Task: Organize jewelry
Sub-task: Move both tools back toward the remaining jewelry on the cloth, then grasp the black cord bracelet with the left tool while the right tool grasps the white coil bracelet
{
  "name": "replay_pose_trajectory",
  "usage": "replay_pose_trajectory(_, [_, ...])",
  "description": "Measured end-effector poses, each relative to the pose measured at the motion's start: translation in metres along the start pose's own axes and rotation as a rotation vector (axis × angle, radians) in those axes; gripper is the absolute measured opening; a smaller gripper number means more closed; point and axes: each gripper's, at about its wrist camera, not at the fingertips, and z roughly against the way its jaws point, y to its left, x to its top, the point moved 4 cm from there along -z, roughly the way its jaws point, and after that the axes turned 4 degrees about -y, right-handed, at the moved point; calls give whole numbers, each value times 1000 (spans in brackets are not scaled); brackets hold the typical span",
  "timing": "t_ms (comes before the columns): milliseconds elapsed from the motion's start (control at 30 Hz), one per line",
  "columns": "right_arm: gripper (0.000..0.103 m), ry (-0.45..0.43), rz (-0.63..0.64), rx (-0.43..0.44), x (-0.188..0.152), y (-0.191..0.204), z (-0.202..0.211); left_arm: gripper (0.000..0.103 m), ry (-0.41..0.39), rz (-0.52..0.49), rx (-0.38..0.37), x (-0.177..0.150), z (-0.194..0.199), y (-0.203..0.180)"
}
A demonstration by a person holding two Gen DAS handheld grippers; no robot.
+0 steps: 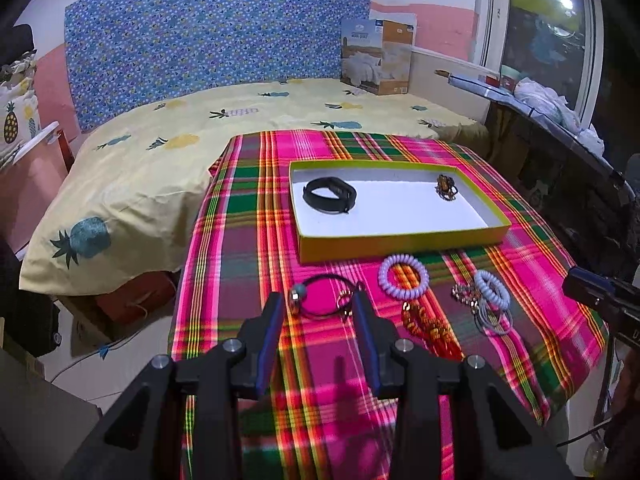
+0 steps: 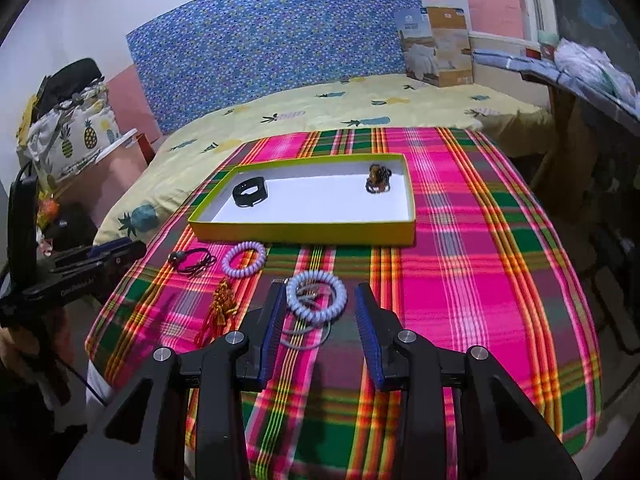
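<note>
Yellow-rimmed tray (image 1: 400, 246) holds black band (image 1: 330, 196) and brown bracelet (image 1: 446, 187). Coil ties, tassel, cord still on plaid surface (image 1: 240, 240). Both grippers' jaws spread, empty.

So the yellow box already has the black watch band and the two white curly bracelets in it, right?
Not quite. The yellow box holds the black watch band and a brown beaded piece. Both white curly bracelets lie on the plaid cloth in front of the box, as the left wrist view shows.
</note>
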Motion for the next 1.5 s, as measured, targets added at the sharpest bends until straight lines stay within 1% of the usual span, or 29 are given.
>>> replay_pose_trajectory(100, [36,11,-14,4,-4,-1,1,37,8,2,-8,-4,0,-1])
replay_pose_trajectory(367, [36,37,-4,-1,-11,1,-4,37,29,17,-18,-8,-7,1])
replay_pose_trajectory(667, [36,75,2,-5,-14,0,-23,37,68,42,-1,-10,-32,11])
replay_pose_trajectory(900, [36,109,1,-14,-13,-7,-46,37,98,55,10,-10,-55,16])
replay_pose_trajectory(967, [35,120,-7,-17,-11,-11,-55,37,105,59,12,-10,-60,17])
replay_pose_trajectory(1033, [30,126,-9,-18,-9,-15,-61,37,111,59,14,-9,-66,17])
replay_pose_trajectory(1133, [26,136,-5,-26,-6,-20,-71,37,121,62,14,-9,-72,18])
replay_pose_trajectory(1333, [24,183,20,-38,-10,-23,-88,37,127,52,22,-9,-79,17])
replay_pose_trajectory(1500, [24,189,63,-47,-11,-16,-91,37,126,34,36,-8,-82,15])
